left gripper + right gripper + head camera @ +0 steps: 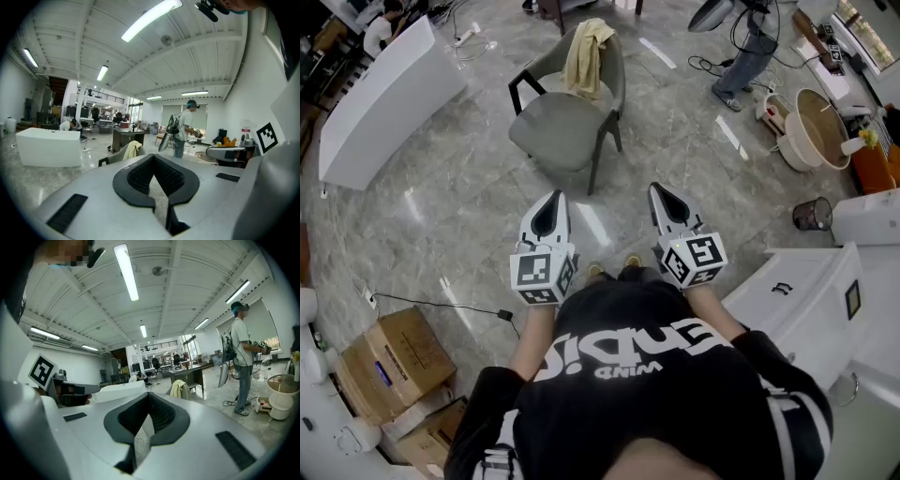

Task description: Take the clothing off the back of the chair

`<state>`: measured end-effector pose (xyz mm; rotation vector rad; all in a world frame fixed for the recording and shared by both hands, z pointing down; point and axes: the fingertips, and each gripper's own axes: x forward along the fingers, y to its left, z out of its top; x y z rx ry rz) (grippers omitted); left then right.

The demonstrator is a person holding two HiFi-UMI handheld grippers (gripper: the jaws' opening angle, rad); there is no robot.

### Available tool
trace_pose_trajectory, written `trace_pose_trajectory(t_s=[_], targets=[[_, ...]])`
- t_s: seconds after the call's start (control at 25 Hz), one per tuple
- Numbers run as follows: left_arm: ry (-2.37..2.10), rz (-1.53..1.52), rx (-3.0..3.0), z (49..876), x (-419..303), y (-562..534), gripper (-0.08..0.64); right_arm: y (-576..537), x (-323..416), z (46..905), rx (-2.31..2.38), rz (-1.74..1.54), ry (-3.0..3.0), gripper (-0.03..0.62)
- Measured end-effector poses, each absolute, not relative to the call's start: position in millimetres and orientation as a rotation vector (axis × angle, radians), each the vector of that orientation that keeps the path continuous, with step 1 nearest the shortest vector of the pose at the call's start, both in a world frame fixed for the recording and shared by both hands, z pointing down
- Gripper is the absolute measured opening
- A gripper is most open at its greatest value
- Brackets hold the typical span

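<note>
A pale yellow garment hangs over the back of a grey armchair at the top middle of the head view. Both grippers are held side by side close to the person's body, well short of the chair and pointing toward it. My left gripper is shut with nothing between its jaws, and so is my right gripper. In the left gripper view the garment shows small, just above the shut gripper. In the right gripper view the garment lies up and to the right of the shut gripper.
A bare stretch of marble floor separates me from the chair. A long white counter stands at the left, cardboard boxes at the lower left. A standing person, a beige tub, a black bin and a white cabinet are at the right.
</note>
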<state>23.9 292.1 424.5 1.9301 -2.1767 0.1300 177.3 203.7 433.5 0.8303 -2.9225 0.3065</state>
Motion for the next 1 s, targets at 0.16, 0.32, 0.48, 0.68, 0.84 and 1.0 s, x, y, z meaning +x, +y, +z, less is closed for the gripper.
trace_pose_trajectory(t_s=[0.16, 0.32, 0.48, 0.68, 0.84, 1.0], targets=[[-2.165, 0.124, 1.931, 430.0, 27.2, 292.3, 0.015, 204.9, 180.7, 437.5, 0.841, 0.31, -2.919, 0.014], [-2.155, 0.136, 1.946, 430.3, 22.8, 290.3, 0.015, 204.9, 179.3, 436.6, 0.869, 0.312, -2.915, 0.014], [-2.128, 0.149, 1.988, 435.7, 23.0, 291.6, 0.015, 210.3, 182.6, 442.9, 0.908, 0.287, -2.901, 0.014], [-2.103, 0.154, 2.02, 445.0, 17.8, 292.1, 0.015, 212.7, 178.9, 458.7, 0.961, 0.305, -2.872, 0.014], [-2.09, 0.148, 2.031, 447.6, 11.3, 283.8, 0.015, 207.5, 170.5, 457.4, 0.966, 0.292, -2.872, 0.014], [-2.094, 0.133, 2.03, 453.6, -3.4, 264.1, 0.015, 186.5, 155.5, 459.0, 0.966, 0.269, -2.881, 0.014]])
